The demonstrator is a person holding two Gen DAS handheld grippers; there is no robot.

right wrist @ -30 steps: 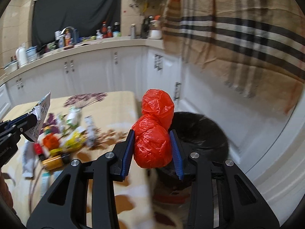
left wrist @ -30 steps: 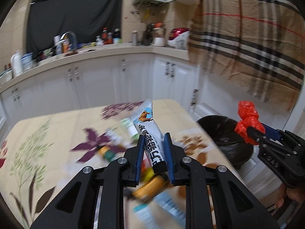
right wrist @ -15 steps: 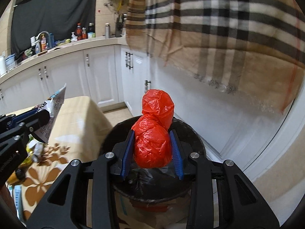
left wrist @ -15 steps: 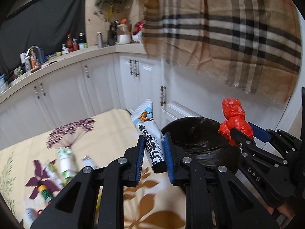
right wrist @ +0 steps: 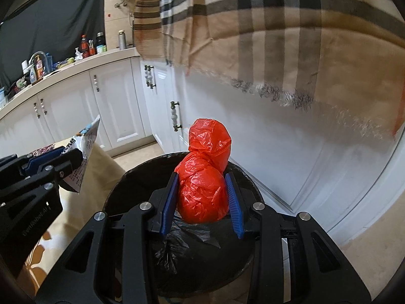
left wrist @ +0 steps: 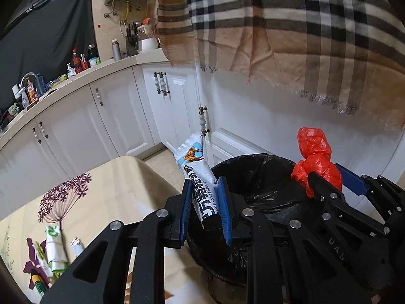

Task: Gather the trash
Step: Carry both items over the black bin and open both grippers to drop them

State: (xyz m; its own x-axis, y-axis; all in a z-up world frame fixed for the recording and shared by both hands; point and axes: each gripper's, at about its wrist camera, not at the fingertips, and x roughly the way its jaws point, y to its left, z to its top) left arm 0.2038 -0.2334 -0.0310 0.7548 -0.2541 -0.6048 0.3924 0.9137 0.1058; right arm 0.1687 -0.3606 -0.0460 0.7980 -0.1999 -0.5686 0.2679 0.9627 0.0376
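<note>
Left tongs (left wrist: 205, 211) nearly closed, clamping a milk-powder sachet (left wrist: 196, 174). Right tongs (right wrist: 201, 200) slightly wider, gripping a red plastic bag (right wrist: 203, 174) above the bin (right wrist: 119, 192).

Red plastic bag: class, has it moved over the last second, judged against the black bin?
Yes. The red plastic bag, clamped in the right gripper, moved from beside the table to over the black bin.

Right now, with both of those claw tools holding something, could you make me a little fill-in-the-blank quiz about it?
1. The right gripper is shut on a crumpled ____ plastic bag.
2. The left gripper holds a white ____ showing a camel.
3. Both hover over a bin lined in ____ plastic.

Missing: red; wrapper; black
</note>
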